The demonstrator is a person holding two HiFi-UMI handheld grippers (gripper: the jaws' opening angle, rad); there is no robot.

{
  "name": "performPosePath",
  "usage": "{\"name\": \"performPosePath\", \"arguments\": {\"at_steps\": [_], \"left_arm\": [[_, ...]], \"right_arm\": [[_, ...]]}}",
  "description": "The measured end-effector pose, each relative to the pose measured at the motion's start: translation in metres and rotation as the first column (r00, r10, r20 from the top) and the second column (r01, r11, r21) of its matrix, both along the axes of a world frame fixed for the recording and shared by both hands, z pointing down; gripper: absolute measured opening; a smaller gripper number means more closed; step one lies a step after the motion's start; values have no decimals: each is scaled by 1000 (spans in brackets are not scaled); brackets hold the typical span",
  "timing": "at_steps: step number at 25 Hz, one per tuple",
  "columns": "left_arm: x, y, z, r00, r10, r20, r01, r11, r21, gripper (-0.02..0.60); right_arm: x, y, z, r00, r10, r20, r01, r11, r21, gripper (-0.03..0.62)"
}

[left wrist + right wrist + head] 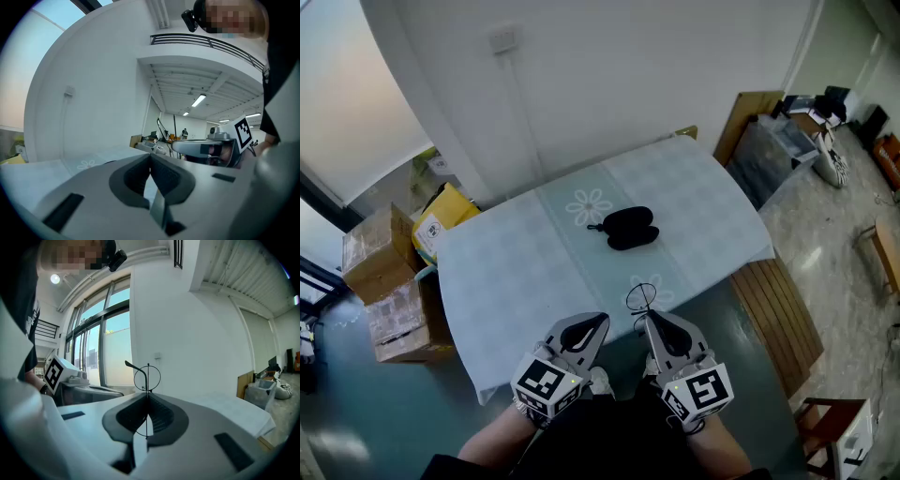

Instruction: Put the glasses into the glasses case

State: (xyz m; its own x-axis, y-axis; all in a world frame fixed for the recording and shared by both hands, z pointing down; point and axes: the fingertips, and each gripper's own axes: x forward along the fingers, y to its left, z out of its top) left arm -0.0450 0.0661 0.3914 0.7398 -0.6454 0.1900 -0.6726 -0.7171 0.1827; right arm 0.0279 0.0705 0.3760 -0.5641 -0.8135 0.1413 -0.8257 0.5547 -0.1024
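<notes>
The glasses [147,378] are thin wire w/ round lenses. They stick up out of the right gripper [148,397], whose jaws are shut tight on the frame, near the middle from what shows. One round lens & one thin arm poke above the tips.

They are prob. very light, bendy & easy to break. The lenses could scratch, & thin wire can slip or twist in a pinch. So hold the frame, not the lens, & don't squeeze hard.

The left gripper [150,157] is beside it, jaws closed w/ nothing in them.

The glasses case [629,228] is black & looks open, two halves side by side. It lies in the middle of the table [516,272], well apart from both grippers.
</notes>
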Motion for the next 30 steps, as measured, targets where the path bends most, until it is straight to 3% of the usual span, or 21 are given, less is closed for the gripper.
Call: {"name": "performPosePath", "arguments": {"at_steps": [30], "left_arm": [[12,12,-3,999,47,5,-47,999,13,26]], "right_arm": [[4,5,-11,1000,-4,-11,5,1000,30,28]]}}
